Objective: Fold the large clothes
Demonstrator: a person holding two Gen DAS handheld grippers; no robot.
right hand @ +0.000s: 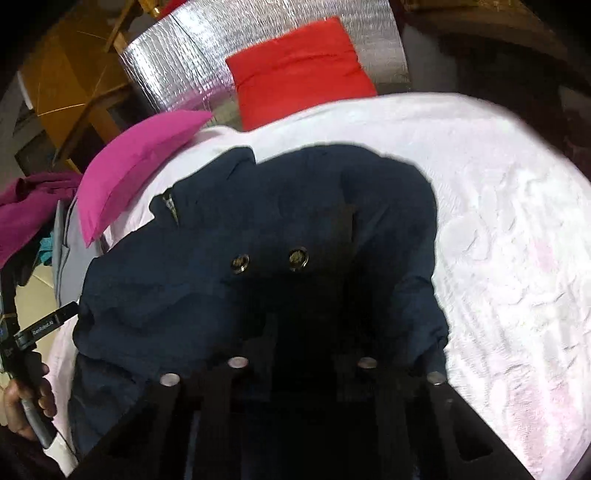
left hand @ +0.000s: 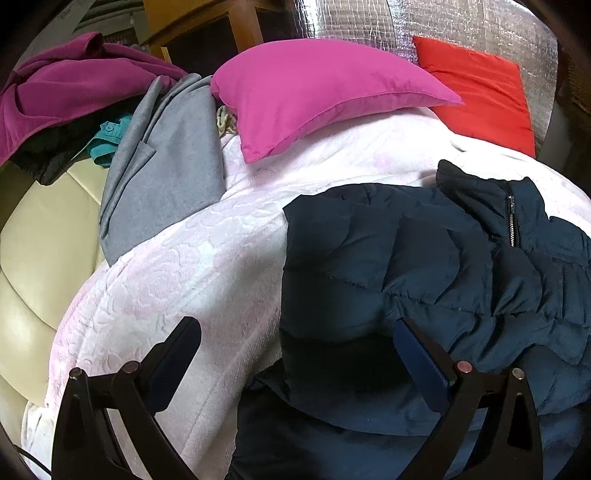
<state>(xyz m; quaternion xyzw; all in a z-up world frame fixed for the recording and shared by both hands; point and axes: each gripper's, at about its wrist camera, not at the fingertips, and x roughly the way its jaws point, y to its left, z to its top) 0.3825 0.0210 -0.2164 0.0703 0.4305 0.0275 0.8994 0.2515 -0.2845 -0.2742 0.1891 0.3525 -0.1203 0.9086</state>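
The dark blue puffy jacket (left hand: pixel 424 266) lies on a bed, on top of a pale pink blanket (left hand: pixel 166 280) with a bumpy flower pattern. In the left wrist view its zipper runs up near the collar, and the right side and bottom of the jacket are cut off by the edge of the picture. In the right wrist view two round metal snaps (right hand: pixel 269 260) shine on the jacket, but the cloth near the camera is very dark and hard to make out.

The left tongs (left hand: pixel 295 343) are spread wide apart, one finger over the blanket and one over the jacket, pinching nothing. The right tongs (right hand: pixel 304 332) are almost pressed together. Their tips are lost in the dark folds, so it is not clear if they pinch the jacket. A hand (right hand: pixel 26 402) at the left edge of that view holds the handle of the other tool.

A bright pink pillow (left hand: pixel 321 92) and a red pillow (left hand: pixel 484 92) sit at the head of the bed, in front of a shiny silver sheet (left hand: pixel 424 22). At the left, a grey garment (left hand: pixel 162 173), a purple garment (left hand: pixel 62 88) and something teal (left hand: pixel 107 138) are piled up by a cream cushioned seat (left hand: pixel 40 240). Wooden furniture (left hand: pixel 199 26) stands behind.
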